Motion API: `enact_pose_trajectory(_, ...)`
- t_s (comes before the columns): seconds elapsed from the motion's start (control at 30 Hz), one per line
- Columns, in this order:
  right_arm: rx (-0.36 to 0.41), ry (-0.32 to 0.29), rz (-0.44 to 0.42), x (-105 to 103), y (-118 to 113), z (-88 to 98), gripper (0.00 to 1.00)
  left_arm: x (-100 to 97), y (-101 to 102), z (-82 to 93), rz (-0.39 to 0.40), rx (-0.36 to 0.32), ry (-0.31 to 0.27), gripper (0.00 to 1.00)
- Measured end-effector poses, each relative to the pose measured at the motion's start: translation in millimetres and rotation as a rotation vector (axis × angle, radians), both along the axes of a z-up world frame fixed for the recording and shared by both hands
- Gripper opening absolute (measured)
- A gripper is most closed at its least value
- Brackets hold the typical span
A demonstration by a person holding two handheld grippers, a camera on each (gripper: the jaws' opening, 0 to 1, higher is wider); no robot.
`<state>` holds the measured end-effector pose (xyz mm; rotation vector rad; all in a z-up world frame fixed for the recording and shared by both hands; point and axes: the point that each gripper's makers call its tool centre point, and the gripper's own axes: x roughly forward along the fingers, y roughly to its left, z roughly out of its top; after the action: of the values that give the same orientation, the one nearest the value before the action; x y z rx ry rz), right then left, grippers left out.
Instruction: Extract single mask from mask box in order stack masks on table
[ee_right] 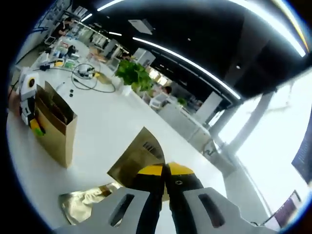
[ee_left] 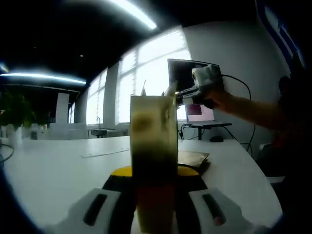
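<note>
Mask box [ee_left: 153, 146] is kept upright on the white table [ee_left: 53, 170], clamped by the left gripper [ee_left: 155, 214], so the right gripper [ee_right: 165, 183], closed on a gold mask packet [ee_right: 139, 156], can draw it clear.

Upright mask box [ee_left: 153, 146] between jaws

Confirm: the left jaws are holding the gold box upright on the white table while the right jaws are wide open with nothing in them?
Not quite. The right gripper isn't open: in the right gripper view its jaws are shut on a gold mask packet. The rest holds: the left gripper grips the upright gold box on the white table.
</note>
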<state>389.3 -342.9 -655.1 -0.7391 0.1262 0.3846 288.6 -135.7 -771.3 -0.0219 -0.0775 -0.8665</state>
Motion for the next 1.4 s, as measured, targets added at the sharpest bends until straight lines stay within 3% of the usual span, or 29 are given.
enact_pose_trajectory(0.33, -0.043, 0.048, -0.01, -8, -7, -32.7, 0.0, -0.1, 0, -0.2, -0.003, 0.0, 0.0, 0.31)
enact_pose_trajectory(0.7, -0.097, 0.047, -0.001, -49, -7, -48.8, 0.0, 0.8, 0, -0.2, -0.001, 0.001, -0.001, 0.31)
enact_pose_trajectory(0.9, -0.137, 0.072, 0.026, -77, -1, -76.3, 0.0, 0.9, 0, 0.0, -0.001, 0.0, 0.0, 0.31)
enact_pose_trajectory(1.4, -0.116, 0.111, 0.034, -96, 1, -117.2, 0.0, 1.4, 0, 0.0, 0.0, 0.002, -0.001, 0.31)
